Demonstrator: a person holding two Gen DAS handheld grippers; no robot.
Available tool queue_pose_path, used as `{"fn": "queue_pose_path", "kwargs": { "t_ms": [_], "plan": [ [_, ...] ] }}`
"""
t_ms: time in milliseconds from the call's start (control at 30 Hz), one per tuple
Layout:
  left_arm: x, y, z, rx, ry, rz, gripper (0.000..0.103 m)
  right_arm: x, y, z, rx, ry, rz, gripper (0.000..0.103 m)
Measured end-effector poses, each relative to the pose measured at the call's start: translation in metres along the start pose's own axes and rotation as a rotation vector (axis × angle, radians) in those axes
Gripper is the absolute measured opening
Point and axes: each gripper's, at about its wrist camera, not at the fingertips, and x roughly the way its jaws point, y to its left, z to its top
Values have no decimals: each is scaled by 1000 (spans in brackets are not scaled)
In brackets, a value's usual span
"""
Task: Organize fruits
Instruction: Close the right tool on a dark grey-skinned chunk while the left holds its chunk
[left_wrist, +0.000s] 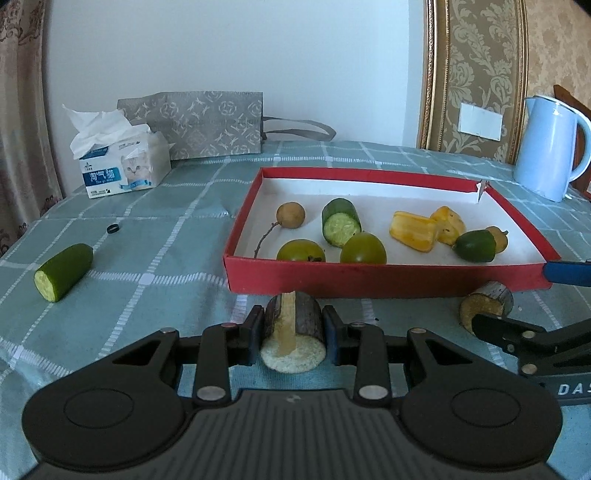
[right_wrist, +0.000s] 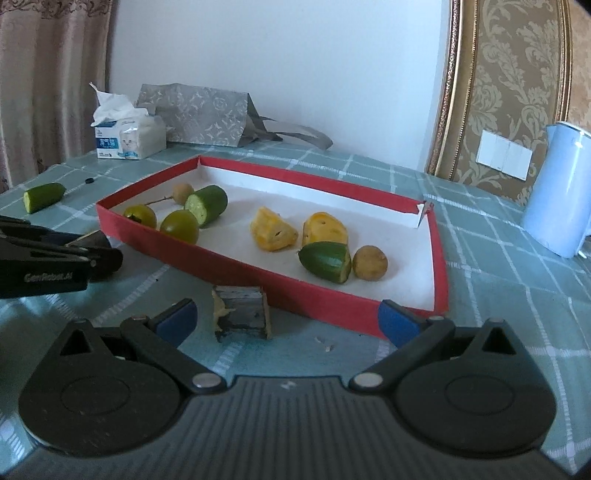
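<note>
1. Your left gripper (left_wrist: 293, 334) is clenched on a dark-skinned sugarcane chunk (left_wrist: 293, 332), its pale cut end facing you, just in front of the red tray's (left_wrist: 369, 278) near wall.
2. Your right gripper (right_wrist: 288, 317) stands released, blue pads wide apart, with a second sugarcane chunk (right_wrist: 243, 314) lying on the checked tablecloth (right_wrist: 498, 295) between them, touched by neither pad.
3. That second chunk sits just outside the tray, near its front right corner.
4. Inside the tray you have two green round fruits (left_wrist: 301, 251), a cucumber piece (left_wrist: 340, 221), two brown longans (left_wrist: 290, 215), two yellow jackfruit pieces (left_wrist: 413, 230) and a green wedge (left_wrist: 474, 245).
5. One more cucumber half (left_wrist: 63, 271) lies on the cloth, well to the left of the tray.
</note>
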Motion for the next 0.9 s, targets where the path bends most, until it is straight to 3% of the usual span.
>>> {"fn": "queue_pose_path", "kwargs": {
  "t_ms": [333,433,900],
  "plan": [
    [1,3,0,-17,14,-14,33,-2,7,0,7,5,-25,101],
    [1,3,0,-14,15,-13,33,5,6,-1,12,48,-9,92],
    [2,1,0,-6,20,-13,33,12,12,0,2,66,-1,89]
  ]
}}
